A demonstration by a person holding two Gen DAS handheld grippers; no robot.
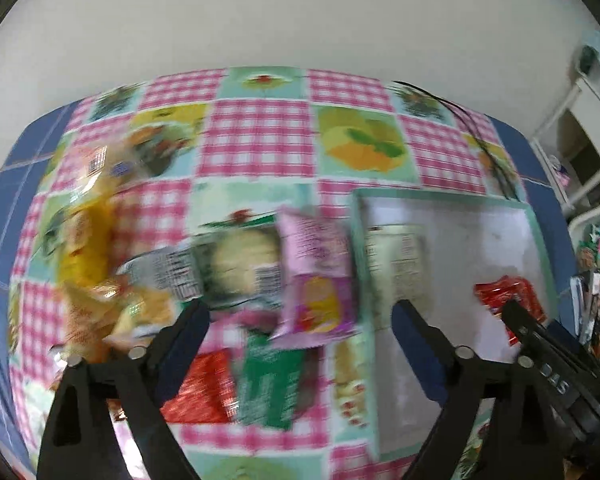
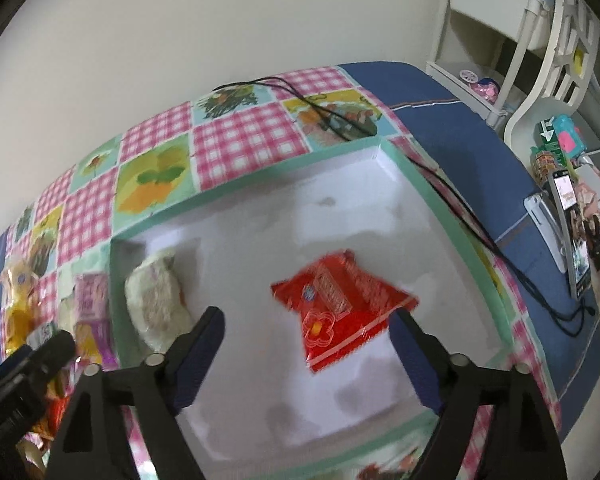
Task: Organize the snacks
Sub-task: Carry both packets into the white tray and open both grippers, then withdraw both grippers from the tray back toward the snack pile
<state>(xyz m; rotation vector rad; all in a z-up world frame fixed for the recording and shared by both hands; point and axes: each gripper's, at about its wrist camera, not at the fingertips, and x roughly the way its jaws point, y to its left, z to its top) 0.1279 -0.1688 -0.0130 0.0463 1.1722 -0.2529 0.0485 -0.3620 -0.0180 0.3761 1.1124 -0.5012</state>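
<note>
In the left wrist view my left gripper (image 1: 300, 314) stands open above the checked tablecloth (image 1: 256, 140). A pink snack packet (image 1: 316, 276) lies just ahead of it, touching neither finger. Around it lie a pale green packet (image 1: 240, 264), yellow packets (image 1: 84, 240), a red packet (image 1: 204, 384) and a green one (image 1: 272, 384). In the right wrist view my right gripper (image 2: 306, 320) is open over a white box with a mint rim (image 2: 452, 216). A red packet (image 2: 340, 308) lies loose on the box floor between its fingers. A pale packet (image 2: 156, 304) rests at the box's left wall.
A black cable (image 2: 324, 112) runs across the far corner of the cloth and down the blue table edge (image 2: 460, 128). A phone on a stand (image 2: 572, 224) and clutter sit to the right, with a white shelf (image 2: 500, 40) behind. A plain wall (image 1: 300, 20) backs the table.
</note>
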